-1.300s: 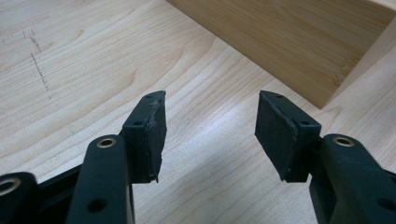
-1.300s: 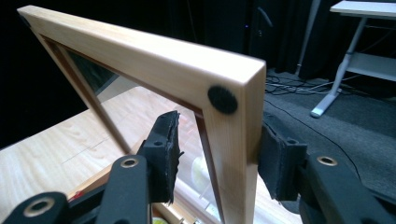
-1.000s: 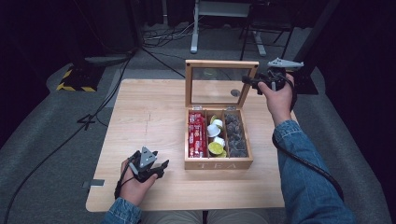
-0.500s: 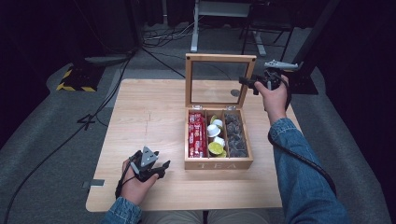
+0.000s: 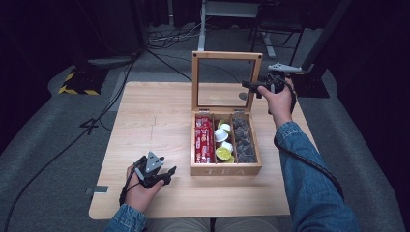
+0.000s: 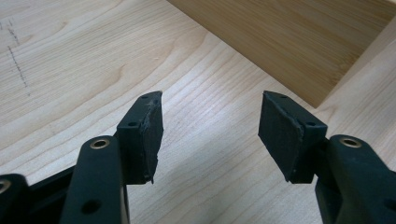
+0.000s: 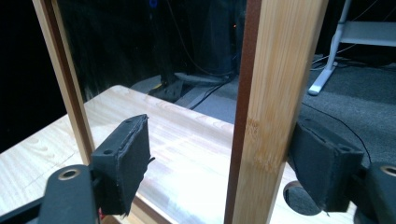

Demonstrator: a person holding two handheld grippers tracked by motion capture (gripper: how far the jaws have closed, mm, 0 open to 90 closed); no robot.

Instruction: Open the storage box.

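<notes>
Since the earlier frame the right gripper (image 5: 247,85) has sunk slightly, its jaws just opening off the lid (image 7: 271,93) frame between them; draw clear toward three o'clock without nudging it; left gripper (image 6: 210,133) open, empty.

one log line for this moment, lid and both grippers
lid: upright, tea box open | right gripper: jaws just opened, astride lid's side rail, not clamped | left gripper: open, empty, over table

sleeves (image 5: 309,174): blue denim | grippers: black, 2 jaws each, brass-ringed screw holes | cable: black
</notes>
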